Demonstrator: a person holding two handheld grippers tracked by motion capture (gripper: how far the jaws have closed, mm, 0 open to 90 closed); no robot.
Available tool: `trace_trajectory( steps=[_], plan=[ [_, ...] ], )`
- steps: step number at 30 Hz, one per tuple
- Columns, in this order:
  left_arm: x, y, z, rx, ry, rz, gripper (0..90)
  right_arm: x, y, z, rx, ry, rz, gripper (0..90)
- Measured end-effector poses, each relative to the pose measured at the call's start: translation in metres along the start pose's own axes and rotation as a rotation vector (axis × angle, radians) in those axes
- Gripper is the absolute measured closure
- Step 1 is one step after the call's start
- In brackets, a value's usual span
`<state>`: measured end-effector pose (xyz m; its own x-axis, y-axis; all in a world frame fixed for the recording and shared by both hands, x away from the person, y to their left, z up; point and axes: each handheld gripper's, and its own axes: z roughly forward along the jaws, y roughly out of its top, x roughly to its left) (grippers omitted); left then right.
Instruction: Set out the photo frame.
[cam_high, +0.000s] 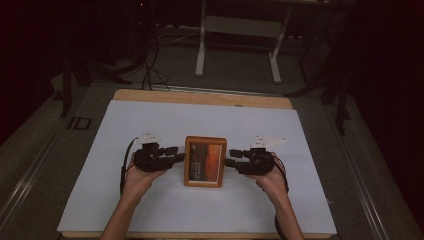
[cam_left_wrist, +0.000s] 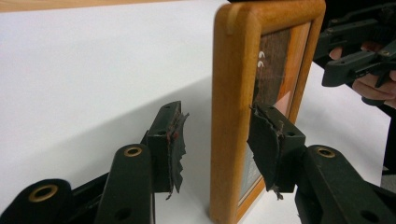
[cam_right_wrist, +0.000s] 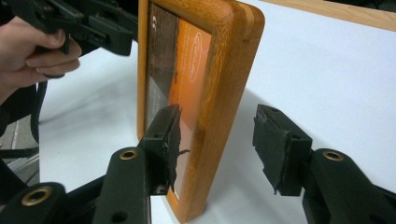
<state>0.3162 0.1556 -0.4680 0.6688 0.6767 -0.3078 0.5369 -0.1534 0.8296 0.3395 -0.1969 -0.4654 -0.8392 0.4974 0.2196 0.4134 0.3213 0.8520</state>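
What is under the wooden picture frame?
The wooden picture frame stands on its lower edge on the white sheet that covers the table. Whatever lies behind the frame is hidden from the high view.

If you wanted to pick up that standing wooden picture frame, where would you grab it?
Probably by its side rails. The picture frame stands upright on the white sheet, thin rails facing sideways. The left gripper and right gripper each straddle one rail, fingers open, front and back.
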Motion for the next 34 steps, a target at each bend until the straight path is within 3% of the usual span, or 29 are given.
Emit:
trace_trajectory(
  steps=[8, 22, 29, 34],
  plan=[
    [0.006, 0.000, -0.008, -0.004, 0.017, -0.017, 54.7, -0.005, -0.002, -0.010, -0.007, -0.022, 0.004, 50.9],
    [0.013, -0.004, -0.011, 0.016, 0.068, -0.011, 54.2, -0.020, -0.010, -0.033, -0.032, -0.065, 0.045, 50.9],
    [0.019, -0.006, -0.015, 0.025, 0.119, -0.014, 53.5, -0.028, -0.015, -0.041, -0.037, -0.084, 0.068, 51.0],
    [0.026, -0.011, -0.019, 0.059, 0.204, -0.001, 51.3, -0.035, -0.021, -0.043, -0.011, -0.125, 0.076, 50.6]
  ],
)
